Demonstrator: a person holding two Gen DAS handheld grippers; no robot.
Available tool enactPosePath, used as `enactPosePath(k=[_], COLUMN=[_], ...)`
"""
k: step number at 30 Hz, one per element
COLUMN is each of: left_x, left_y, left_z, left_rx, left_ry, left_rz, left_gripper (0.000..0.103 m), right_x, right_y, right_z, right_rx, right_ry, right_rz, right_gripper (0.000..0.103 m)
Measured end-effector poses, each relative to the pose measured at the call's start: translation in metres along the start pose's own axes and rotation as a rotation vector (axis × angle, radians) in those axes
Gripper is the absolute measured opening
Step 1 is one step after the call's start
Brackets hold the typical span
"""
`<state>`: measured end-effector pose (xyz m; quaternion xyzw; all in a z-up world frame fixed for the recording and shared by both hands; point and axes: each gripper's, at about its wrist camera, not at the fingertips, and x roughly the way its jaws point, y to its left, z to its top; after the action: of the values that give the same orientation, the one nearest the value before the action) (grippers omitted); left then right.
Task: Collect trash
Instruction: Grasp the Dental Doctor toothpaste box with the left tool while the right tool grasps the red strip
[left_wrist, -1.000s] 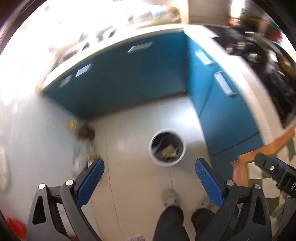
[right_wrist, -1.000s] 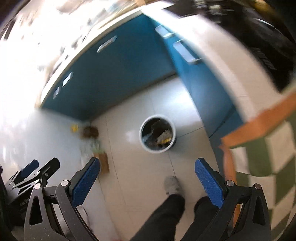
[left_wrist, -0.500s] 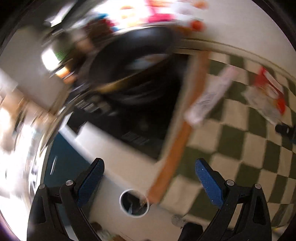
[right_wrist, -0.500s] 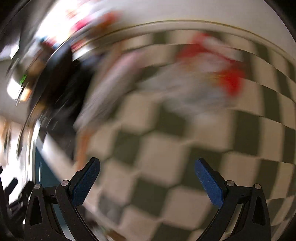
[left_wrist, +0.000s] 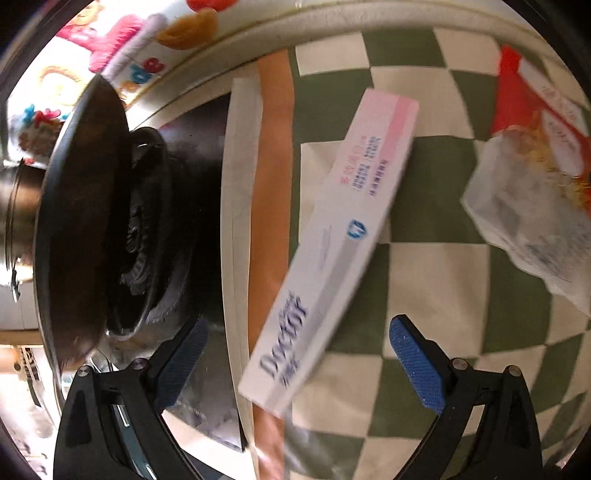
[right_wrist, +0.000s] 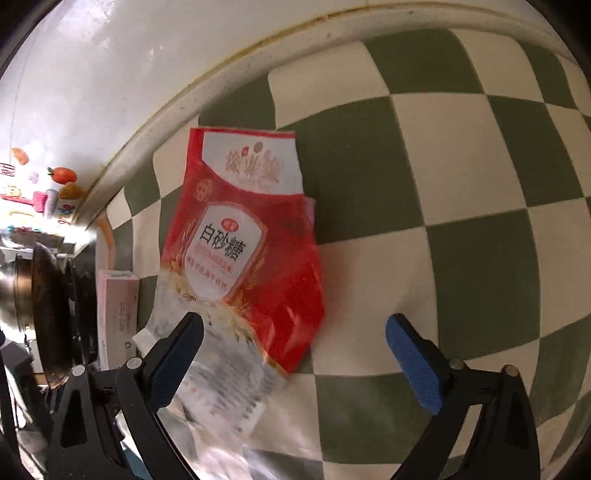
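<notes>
Both tongs gape empty: left tongs (left_wrist: 297, 352) over the white box (left_wrist: 334, 240), right tongs (right_wrist: 293, 345) over the red bag (right_wrist: 245, 251). The box slants near-left to far-right on the worktop (left_wrist: 436, 277)

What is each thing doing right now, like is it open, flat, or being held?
left gripper: open, holding nothing.
right gripper: open, holding nothing.
toothpaste box: lying flat on the checkered cloth, not held.
red sugar bag: lying flat, crumpled, not held.
black pan: sitting on the stove.
</notes>
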<state>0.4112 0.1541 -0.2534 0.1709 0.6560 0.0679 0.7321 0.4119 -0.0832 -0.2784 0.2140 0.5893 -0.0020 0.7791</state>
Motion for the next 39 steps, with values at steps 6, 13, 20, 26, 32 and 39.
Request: enactPosePath(k=[6,13,20,26,32,39], left_x=[0.018,0.005,-0.028,-0.066,-0.105,-0.114], left_y=[0.003,0.006,0.021,0.032,0.053,0.088], left_z=[0.013,-0.004,-0.04,-0.082,-0.141,-0.231], left_rx=[-0.019,-0.075,-0.219,-0.354,-0.474,-0.635], left_ry=[0.016,-0.024,-0.092,-0.167,-0.239,-0.241], left_rz=[-0.07,-0.125,-0.19,-0.238,-0.267,-0.266], left_gripper=[0.048,0.037,0.032,0.032,0.032,0.032], right_x=[0.005,-0.005,-0.067,-0.113,-0.146,-0.157], right_y=[0.017,0.015,0.006,0.03,0.069,0.122], right_z=[0.001,-0.005,-0.02,-0.034,-0.068,-0.146], right_rx=[-0.058,-0.055,-0.133,-0.246,-0.371,-0.513], right_ry=[-0.076,-0.136,-0.217,-0.261,-0.252,-0.183], right_rz=[-0.13,-0.079,0.008,0.054,0.103,0.155], right_gripper=[0.071,0.001,0.001,0.0,0.0,0.0])
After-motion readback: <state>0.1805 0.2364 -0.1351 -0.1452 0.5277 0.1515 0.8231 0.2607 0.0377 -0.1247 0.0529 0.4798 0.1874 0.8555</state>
